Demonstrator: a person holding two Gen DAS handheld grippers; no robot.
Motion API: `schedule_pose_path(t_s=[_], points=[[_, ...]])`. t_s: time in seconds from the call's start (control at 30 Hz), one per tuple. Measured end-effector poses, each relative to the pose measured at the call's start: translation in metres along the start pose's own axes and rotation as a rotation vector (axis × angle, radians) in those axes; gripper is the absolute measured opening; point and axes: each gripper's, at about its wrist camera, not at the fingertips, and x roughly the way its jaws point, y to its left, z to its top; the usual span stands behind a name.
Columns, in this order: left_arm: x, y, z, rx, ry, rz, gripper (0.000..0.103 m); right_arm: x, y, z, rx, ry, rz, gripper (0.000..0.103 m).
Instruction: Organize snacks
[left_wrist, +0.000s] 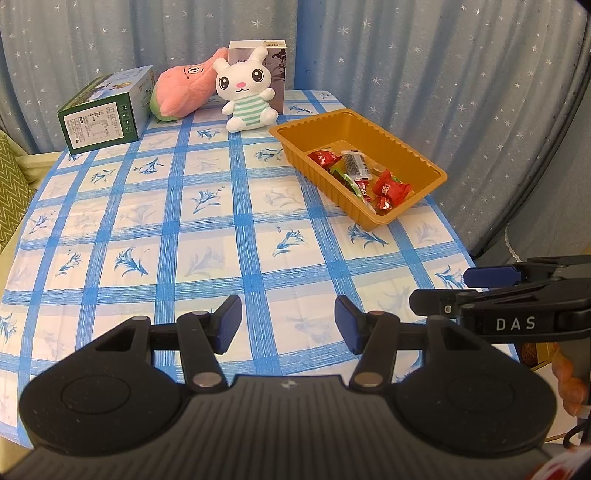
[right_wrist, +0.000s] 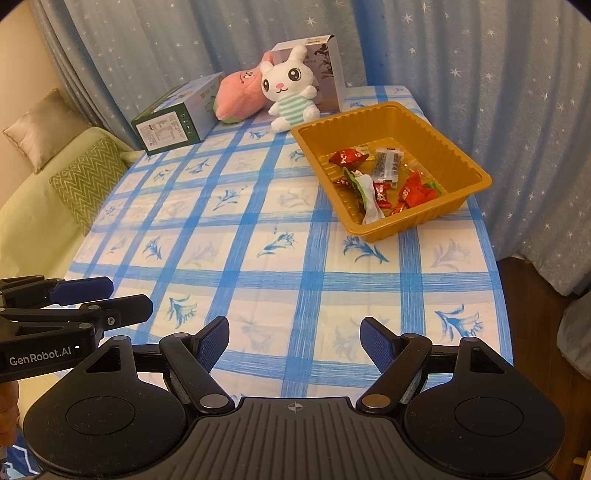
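left gripper (left_wrist: 288, 325): being held apart, nothing between | right gripper (right_wrist: 294, 345): being held apart, nothing between | snacks (left_wrist: 364, 177): being kept in tray (left_wrist: 417, 153) on tabletop (left_wrist: 207, 229)

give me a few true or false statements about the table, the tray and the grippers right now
1. The snacks all lie inside the gold tray. True.
2. The left gripper is clamped on a red candy. False: its jaws stand apart with nothing between them.
3. The white rabbit toy sits in front of a tall box. True.
4. The green box stands inside the tray. False: it rests on the tablecloth, far to the tray's left.
5. The right gripper holds a wrapper. False: it is open and empty.
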Motion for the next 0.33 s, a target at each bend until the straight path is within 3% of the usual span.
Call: schedule_pose_path(t_s=[0.33], points=[[0.0034, -0.0022, 0.0065, -0.009, 0.003, -0.007, 0.057, 0.0011, -0.0046, 0.0015, 0.002, 0.001, 0.000, 0.078]])
